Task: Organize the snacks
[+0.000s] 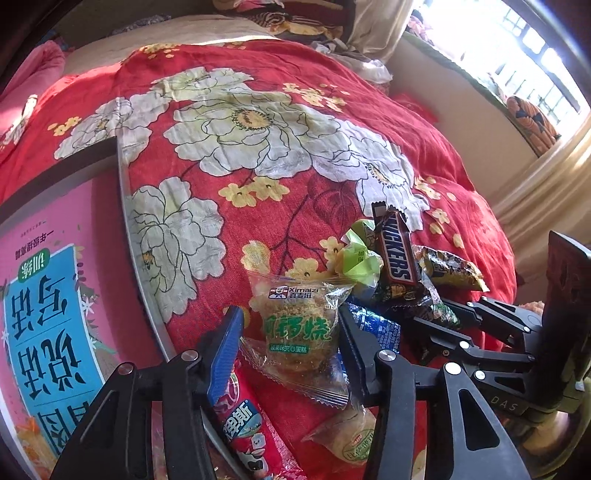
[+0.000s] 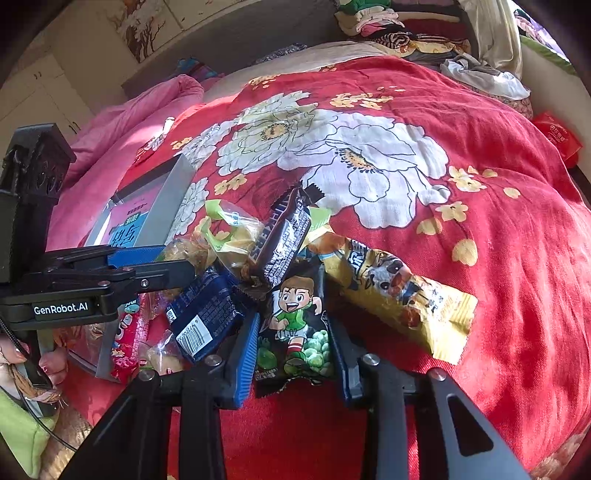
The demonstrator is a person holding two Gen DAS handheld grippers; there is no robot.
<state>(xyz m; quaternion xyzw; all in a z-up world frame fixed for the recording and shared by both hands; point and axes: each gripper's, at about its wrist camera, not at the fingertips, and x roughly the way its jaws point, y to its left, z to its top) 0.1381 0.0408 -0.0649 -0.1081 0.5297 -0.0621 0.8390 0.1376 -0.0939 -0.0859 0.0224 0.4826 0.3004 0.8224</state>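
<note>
A heap of snacks lies on the red floral bedspread (image 1: 295, 166). My left gripper (image 1: 288, 310) is shut on a clear-wrapped cake (image 1: 299, 325), with its pads against both sides. It shows from the side in the right wrist view as the left gripper (image 2: 162, 264). My right gripper (image 2: 293, 321) is shut on a dark green-pea packet (image 2: 295, 332) printed with a cartoon boy. A Snickers bar (image 2: 284, 240) leans on top of the heap. Beside it are a yellow packet (image 2: 399, 295), a blue packet (image 2: 203, 317), a green-wrapped sweet (image 1: 358, 254) and a red stick snack (image 1: 240, 424).
A grey-rimmed tray (image 1: 125, 206) holding a pink book (image 1: 48, 295) lies to the left of the heap. A pink quilt (image 2: 147, 110) and piled clothes (image 2: 406, 29) lie at the far side. A red pack (image 2: 557, 136) sits far right. A person's hand (image 2: 48, 362) holds the left gripper.
</note>
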